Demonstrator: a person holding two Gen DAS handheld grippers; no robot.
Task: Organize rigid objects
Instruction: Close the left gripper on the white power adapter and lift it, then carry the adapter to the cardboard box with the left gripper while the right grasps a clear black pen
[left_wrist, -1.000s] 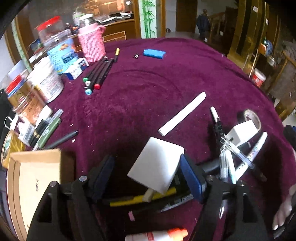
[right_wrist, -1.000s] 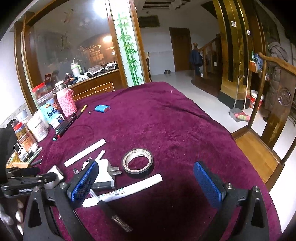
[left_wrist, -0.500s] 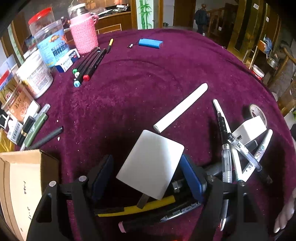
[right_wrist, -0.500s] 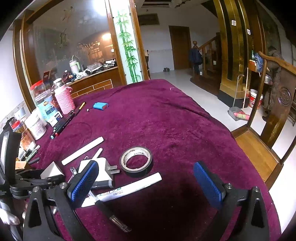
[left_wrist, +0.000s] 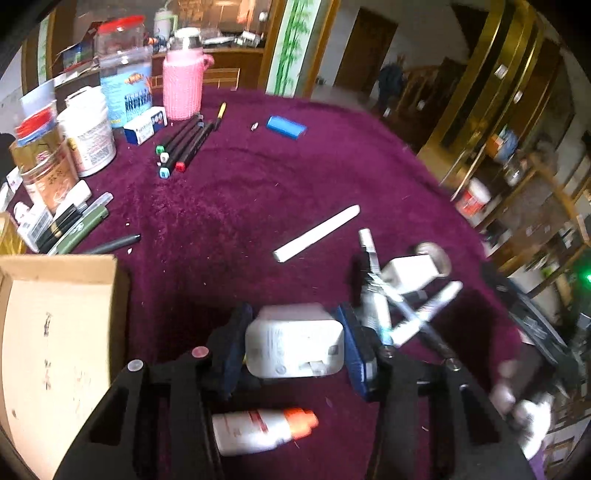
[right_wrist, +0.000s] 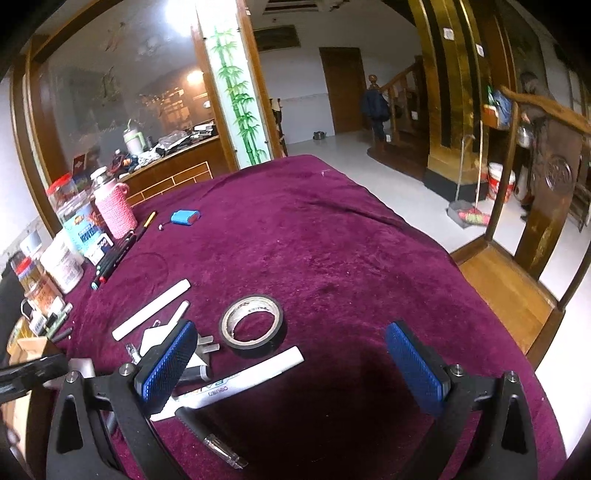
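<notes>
Closing on the plug (left_wrist: 294, 341), your left fingers (left_wrist: 236, 345) pinched it across its width, clear of the counter (left_wrist: 258, 199); the box (left_wrist: 55, 332) lay just to their left. Your right fingers (right_wrist: 166, 363) gaped empty above the pens (right_wrist: 236, 380).

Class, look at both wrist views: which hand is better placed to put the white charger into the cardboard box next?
Left. Its tool is closing around the white charger, and the cardboard box lies just beside it. The right tool is open and holds nothing.
</notes>
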